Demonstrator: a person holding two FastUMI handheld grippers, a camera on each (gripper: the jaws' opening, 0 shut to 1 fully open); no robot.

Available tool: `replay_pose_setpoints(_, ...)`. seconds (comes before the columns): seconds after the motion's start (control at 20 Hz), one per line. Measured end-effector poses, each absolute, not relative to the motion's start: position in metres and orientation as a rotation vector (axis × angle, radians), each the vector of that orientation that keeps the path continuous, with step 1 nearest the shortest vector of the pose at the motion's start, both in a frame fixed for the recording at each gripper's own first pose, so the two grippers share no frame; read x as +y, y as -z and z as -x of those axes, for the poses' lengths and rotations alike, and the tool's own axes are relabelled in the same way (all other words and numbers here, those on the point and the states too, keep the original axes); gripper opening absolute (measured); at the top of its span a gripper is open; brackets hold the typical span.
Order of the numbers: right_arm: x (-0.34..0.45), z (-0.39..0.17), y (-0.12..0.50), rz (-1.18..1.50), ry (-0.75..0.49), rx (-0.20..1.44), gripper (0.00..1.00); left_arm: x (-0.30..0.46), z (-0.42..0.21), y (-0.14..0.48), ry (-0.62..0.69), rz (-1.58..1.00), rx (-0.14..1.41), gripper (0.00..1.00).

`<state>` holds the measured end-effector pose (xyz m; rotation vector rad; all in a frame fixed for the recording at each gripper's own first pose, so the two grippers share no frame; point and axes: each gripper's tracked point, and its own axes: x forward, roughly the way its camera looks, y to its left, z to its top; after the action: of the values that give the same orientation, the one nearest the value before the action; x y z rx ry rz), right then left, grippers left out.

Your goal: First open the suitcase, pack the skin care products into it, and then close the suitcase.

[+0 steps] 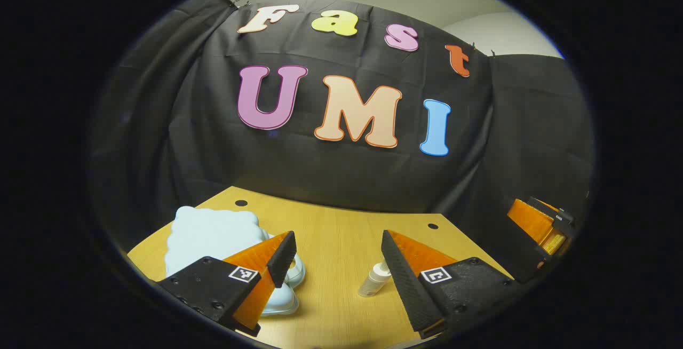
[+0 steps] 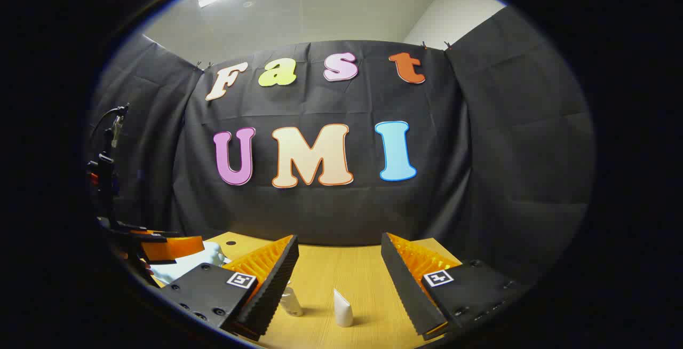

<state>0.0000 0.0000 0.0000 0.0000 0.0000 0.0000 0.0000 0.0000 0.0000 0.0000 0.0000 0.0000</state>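
Hovering both tools above the wooden table (image 1: 341,242), I read this as the very start: the suitcase (image 1: 213,237), pale blue and ribbed, lies flat and closed at the far left of the left gripper view, partly behind my left finger, and nothing is packed yet. Left gripper (image 1: 339,255) has its jaws spread wide, nothing between them; it hangs above the table, apart from the case, aimed at bare wood between the case and a small white bottle (image 1: 373,279) that stands just beside the inner edge of its right finger. Farther right in that same view the other tool shows at the table's edge. Moving to the right gripper view: at far left the left tool and a corner of the pale case; then a small bottle (image 2: 291,302) close against my left finger, and a white tube (image 2: 343,309) standing on its cap in the open gap. Right gripper (image 2: 339,263) likewise wide apart and empty, above the table. My judgement: opening comes first. Next move calls for swinging the left tool leftward and down to the case's near edge, finding the lid seam or zip — I cannot make out either from here — while the right one steadies the shell. Risk: the case may slide on smooth wood.
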Motion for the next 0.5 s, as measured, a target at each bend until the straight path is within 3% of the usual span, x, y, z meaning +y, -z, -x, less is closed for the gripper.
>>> replay_pose_setpoints(0.5, -0.0086, 0.0021, -0.0008, -0.010, 0.032, -0.004, 0.98, 0.0048, -0.0040, 0.0082, -0.007, 0.033, 0.038, 0.95)
